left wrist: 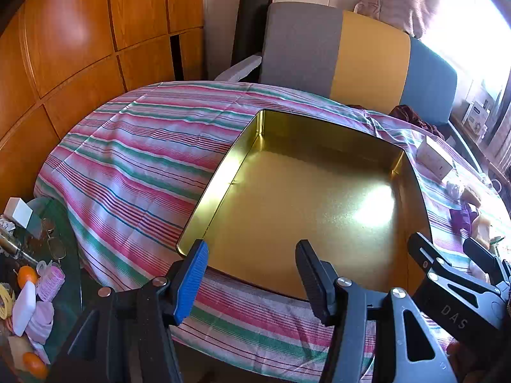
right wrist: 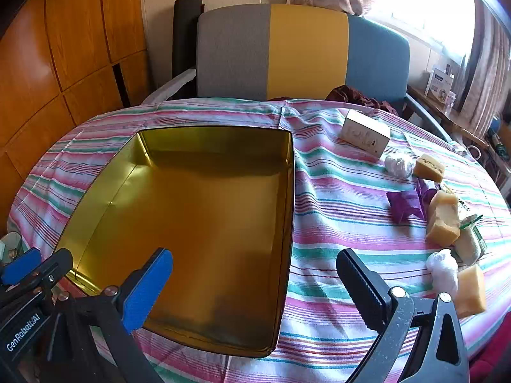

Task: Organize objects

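Note:
An empty gold tin tray (left wrist: 303, 198) (right wrist: 207, 207) lies on the striped tablecloth. My left gripper (left wrist: 252, 271) hovers over the tray's near edge, open, with nothing between its fingers. My right gripper (right wrist: 255, 284) stands wide open above the tray's near right corner, also empty. To the tray's right lie a white box (right wrist: 365, 135), a white wrapped ball (right wrist: 397, 164), a purple wrapper (right wrist: 405, 206), three yellow blocks (right wrist: 442, 220) and a crumpled white bag (right wrist: 442, 271). All of them are apart from both grippers.
A grey, yellow and blue chair (right wrist: 303, 51) stands behind the table, with a dark red cloth (right wrist: 354, 95) on its seat. Wooden cabinets (left wrist: 80, 48) line the left. A low glass table (left wrist: 35, 271) crowded with small items sits at the near left.

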Demonstrator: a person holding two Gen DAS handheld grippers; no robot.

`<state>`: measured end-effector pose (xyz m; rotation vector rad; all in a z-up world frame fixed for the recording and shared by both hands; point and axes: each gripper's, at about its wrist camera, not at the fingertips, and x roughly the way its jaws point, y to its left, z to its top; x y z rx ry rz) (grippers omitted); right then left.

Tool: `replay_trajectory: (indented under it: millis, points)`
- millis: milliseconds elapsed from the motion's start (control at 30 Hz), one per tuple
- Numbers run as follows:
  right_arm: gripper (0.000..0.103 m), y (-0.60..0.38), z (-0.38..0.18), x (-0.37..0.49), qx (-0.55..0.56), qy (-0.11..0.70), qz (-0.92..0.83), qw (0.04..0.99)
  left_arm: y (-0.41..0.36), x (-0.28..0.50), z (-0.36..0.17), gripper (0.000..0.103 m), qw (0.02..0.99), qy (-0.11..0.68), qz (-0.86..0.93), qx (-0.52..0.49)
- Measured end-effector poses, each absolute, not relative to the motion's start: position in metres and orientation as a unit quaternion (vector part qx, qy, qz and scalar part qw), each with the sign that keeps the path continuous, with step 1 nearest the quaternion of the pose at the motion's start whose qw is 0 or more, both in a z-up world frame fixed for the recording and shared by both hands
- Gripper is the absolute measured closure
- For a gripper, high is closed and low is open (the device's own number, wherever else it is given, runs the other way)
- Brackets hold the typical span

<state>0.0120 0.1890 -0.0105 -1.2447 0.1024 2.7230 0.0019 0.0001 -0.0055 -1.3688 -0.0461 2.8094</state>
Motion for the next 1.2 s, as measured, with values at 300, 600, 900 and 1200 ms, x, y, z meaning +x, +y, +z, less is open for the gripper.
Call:
replay_trajectory:
  millis: [300,600,900,1200]
  points:
    - [0.000,0.1926,-0.0126,0.0130,-0.415,0.039,0.906,0.074,0.0018,0.0015,-0.0052,0.045,0.006,-0.015,0.898,-0.439]
    - [0.000,0.1926,-0.0118,0.0142,-0.414,0.038,0.907,0.074,0.0032,0.0006,-0.0049,0.045,0.004,-0.015,0.897,-0.442]
    - [0.000,0.1919,-0.0103,0.0155,-0.413,0.037,0.907,0.073,0.0041,0.0006,-0.0072,0.045,0.007,-0.016,0.894,-0.447]
    - [0.000,0.1964,-0.0048,0.0185,-0.405,0.041,0.910,0.077,0.0040,0.0009,-0.0081,0.045,0.009,-0.025,0.893,-0.449]
